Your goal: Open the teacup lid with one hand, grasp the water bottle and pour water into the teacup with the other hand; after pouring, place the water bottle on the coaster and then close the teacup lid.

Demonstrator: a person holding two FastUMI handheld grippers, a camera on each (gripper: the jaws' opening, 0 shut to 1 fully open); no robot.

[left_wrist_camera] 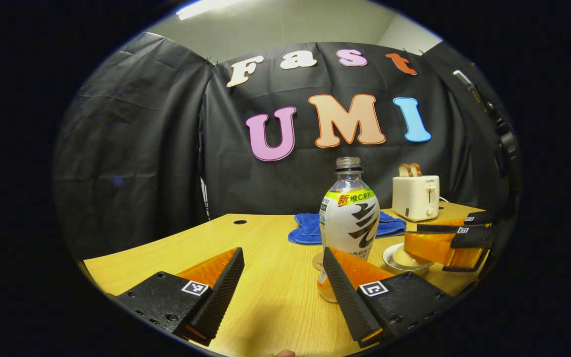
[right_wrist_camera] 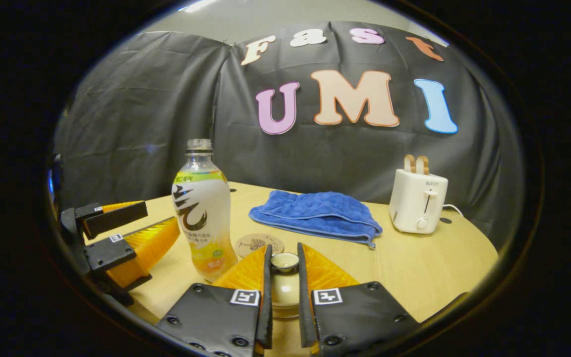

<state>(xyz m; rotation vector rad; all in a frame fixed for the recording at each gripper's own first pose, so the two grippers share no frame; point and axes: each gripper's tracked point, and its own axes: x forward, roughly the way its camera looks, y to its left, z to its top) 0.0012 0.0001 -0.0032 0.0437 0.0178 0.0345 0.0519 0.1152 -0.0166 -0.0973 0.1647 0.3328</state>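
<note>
A capless water bottle (left_wrist_camera: 349, 218) with pale orange drink stands upright on the wooden table (left_wrist_camera: 270, 307). My left gripper (left_wrist_camera: 282, 253) is open, and the bottle's base sits just beyond its right finger, not between the two. The cream teacup lid (right_wrist_camera: 284, 290) lies low between my right gripper's fingers. My right gripper (right_wrist_camera: 284, 250) is shut on the lid's small knob (right_wrist_camera: 285, 261). The round coaster (right_wrist_camera: 259, 244) lies just behind, right of the bottle (right_wrist_camera: 203, 213). In the left gripper view, the right gripper (left_wrist_camera: 412, 237) hovers over the teacup (left_wrist_camera: 407, 260). The cup's body is hidden.
A folded blue towel (right_wrist_camera: 315, 210) lies behind the coaster. A white toaster (right_wrist_camera: 418, 201) holding bread stands at the back right, with its cord trailing. In the right gripper view, the open left gripper (right_wrist_camera: 161, 215) reaches in from the left beside the bottle.
</note>
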